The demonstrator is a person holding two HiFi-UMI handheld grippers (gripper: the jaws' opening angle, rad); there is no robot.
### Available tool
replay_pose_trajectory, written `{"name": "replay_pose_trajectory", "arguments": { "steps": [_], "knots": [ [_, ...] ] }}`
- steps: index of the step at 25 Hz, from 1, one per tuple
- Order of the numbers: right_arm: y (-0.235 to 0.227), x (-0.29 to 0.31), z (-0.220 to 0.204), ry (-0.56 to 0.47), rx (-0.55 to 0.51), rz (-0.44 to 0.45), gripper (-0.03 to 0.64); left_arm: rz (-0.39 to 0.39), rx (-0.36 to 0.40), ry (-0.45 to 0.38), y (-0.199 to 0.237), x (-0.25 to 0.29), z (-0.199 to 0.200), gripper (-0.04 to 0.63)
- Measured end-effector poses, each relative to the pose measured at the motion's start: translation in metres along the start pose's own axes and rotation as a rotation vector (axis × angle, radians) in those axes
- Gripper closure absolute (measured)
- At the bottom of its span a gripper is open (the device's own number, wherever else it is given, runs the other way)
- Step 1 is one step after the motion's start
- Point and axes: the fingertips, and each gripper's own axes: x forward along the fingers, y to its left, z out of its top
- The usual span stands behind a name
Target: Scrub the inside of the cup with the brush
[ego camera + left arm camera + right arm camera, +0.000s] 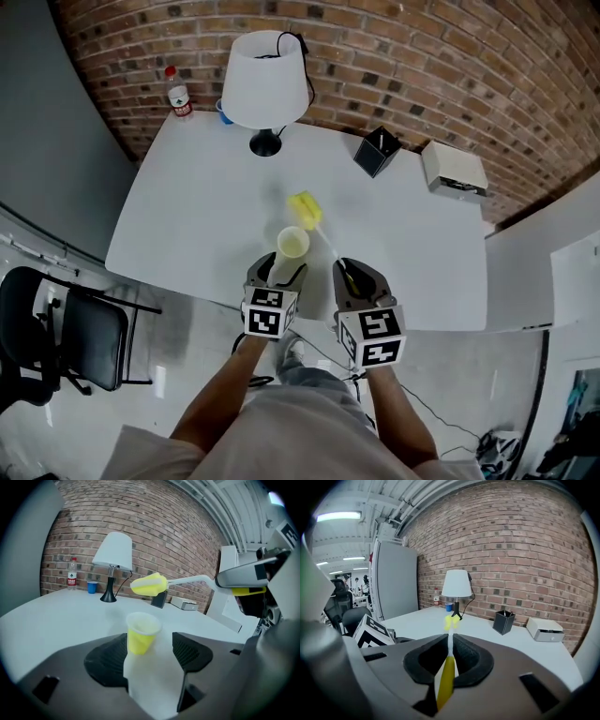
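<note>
R gripper [349,274] hides brush [305,210] handle end.

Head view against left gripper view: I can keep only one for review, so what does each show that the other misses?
Only the head view: the black chair and the person's forearms. Only the left gripper view: a close look at the left gripper, jaws apart, the yellow cup at their mouth, not pressed. Both: the cup, the lamp, the bottle, and the brush held in the right gripper.
</note>
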Motion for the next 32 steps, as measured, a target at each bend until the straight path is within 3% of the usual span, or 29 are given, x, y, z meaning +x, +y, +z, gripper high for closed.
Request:
{"name": "replay_pose_trajectory", "arguments": {
  "steps": [9, 23, 32],
  "knots": [
    [-0.016, 0.024, -0.002, 0.007, 0.0, 0.072, 0.588, 0.073, 0.007, 0.058, 0.009, 0.028, -0.007, 0.255],
    [-0.04, 0.035, -0.009, 0.004, 0.02, 0.13, 0.588, 0.167, 0.004, 0.119, 0.018, 0.052, -0.009, 0.256],
    [-0.052, 0.033, 0.002, -0.003, -0.051, 0.22, 0.588, 0.173, 0.081, 0.125, 0.02, 0.051, 0.008, 0.29]
  ]
}}
